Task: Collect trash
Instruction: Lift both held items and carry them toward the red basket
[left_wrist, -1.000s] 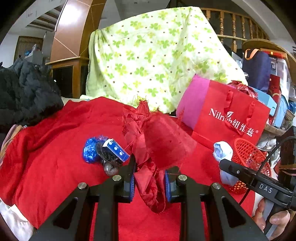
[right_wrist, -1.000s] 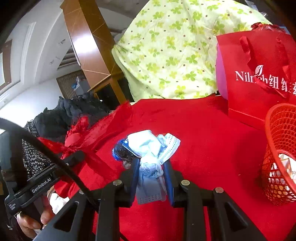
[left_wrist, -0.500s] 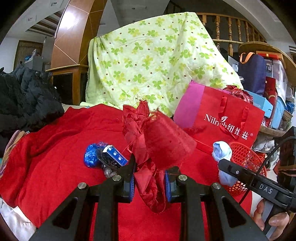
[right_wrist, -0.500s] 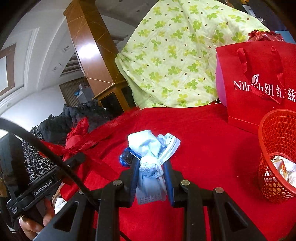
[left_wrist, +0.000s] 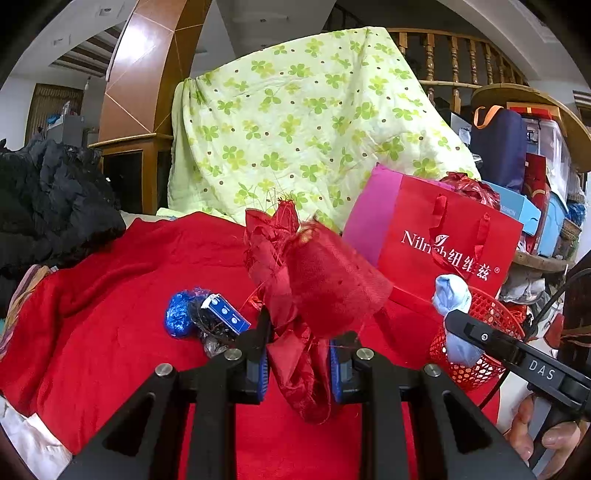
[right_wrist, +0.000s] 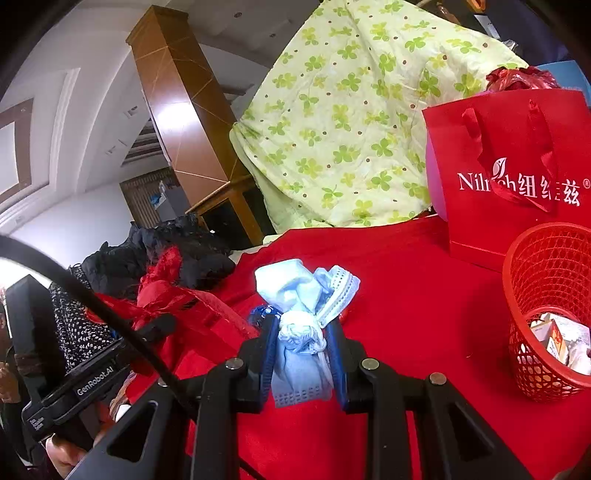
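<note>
Red fabric scrap (left_wrist: 314, 295) is clenched in the left gripper (left_wrist: 299, 354); the right gripper (right_wrist: 301, 354) grasps a blue face mask (right_wrist: 299, 295), red basket (right_wrist: 546, 266) at right.

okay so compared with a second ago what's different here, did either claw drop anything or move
Nothing was let go. The left claw stays shut on the red fabric scrap, the right claw on the blue face mask. Both have lifted a little, and the right one has carried the mask closer to the red basket. The blue wrappers lie unmoved on the red cloth.
</note>
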